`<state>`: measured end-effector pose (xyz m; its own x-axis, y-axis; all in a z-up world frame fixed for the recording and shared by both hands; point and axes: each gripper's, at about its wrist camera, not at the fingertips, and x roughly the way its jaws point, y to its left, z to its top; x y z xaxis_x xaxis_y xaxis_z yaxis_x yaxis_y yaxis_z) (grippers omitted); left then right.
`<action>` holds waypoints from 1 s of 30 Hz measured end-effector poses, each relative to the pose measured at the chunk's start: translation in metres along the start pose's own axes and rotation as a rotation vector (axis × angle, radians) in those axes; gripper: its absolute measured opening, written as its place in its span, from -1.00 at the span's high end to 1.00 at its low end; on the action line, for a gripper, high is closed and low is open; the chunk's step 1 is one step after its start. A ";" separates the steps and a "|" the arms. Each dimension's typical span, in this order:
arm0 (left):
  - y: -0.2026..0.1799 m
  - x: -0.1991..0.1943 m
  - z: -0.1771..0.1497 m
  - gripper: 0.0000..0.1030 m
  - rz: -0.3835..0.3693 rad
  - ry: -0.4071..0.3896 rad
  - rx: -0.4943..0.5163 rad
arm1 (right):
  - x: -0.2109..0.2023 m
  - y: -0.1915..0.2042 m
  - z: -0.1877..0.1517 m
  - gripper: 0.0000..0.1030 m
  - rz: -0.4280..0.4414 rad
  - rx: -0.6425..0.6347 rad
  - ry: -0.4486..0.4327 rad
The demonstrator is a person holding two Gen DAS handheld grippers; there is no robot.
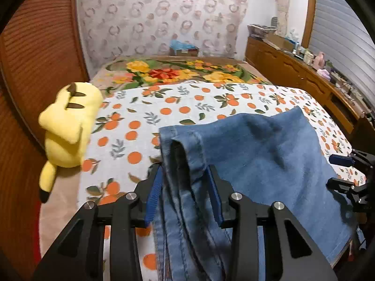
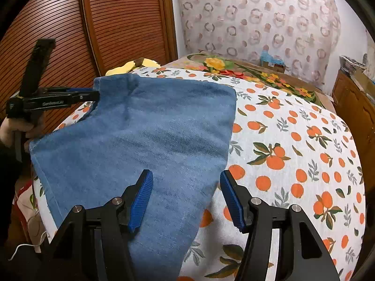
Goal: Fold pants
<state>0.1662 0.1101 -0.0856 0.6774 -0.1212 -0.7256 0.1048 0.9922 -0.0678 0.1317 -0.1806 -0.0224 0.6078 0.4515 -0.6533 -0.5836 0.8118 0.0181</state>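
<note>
Blue jeans [image 1: 269, 164] lie folded on the bed, spread flat toward the right. In the left wrist view my left gripper [image 1: 184, 171] is shut on a bunched hem edge of the denim, which rises between its blue pads. The right wrist view shows that same gripper [image 2: 96, 94] at the far left corner of the jeans [image 2: 152, 128], which it holds slightly raised. My right gripper [image 2: 187, 187] stands open over the near right edge of the denim; its pads [image 2: 143, 199] are apart from the cloth. It also shows at the right edge of the left wrist view as a gripper [image 1: 335, 172].
The bedspread [image 2: 293, 152] has an orange-fruit print, with a floral blanket [image 1: 175, 70] at the far end. A yellow plush toy [image 1: 68, 128] lies at the bed's left edge beside a slatted wooden wardrobe [image 2: 117, 23]. A cluttered wooden dresser [image 1: 293, 70] lines the right.
</note>
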 end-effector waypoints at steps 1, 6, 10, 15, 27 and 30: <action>0.000 0.002 0.000 0.25 -0.023 0.003 -0.003 | 0.000 -0.001 0.000 -0.20 -0.001 0.003 0.000; -0.007 0.007 0.004 0.41 -0.044 0.009 0.014 | 0.001 -0.005 -0.002 -0.21 -0.009 0.008 0.006; -0.010 0.007 0.011 0.90 -0.031 0.003 0.028 | 0.002 0.000 -0.003 -0.21 -0.011 0.017 0.013; 0.005 -0.016 0.026 0.92 0.045 -0.069 -0.006 | 0.000 0.000 -0.005 -0.21 -0.001 0.024 0.017; -0.005 -0.033 0.021 0.29 0.041 -0.084 0.008 | -0.007 0.002 -0.008 -0.21 0.011 0.046 0.014; -0.017 -0.049 0.011 0.05 0.037 -0.123 0.027 | -0.014 0.002 -0.013 -0.21 0.011 0.058 0.007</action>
<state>0.1393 0.0988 -0.0415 0.7649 -0.0888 -0.6380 0.0966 0.9951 -0.0227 0.1152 -0.1897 -0.0231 0.5978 0.4577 -0.6581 -0.5576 0.8272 0.0688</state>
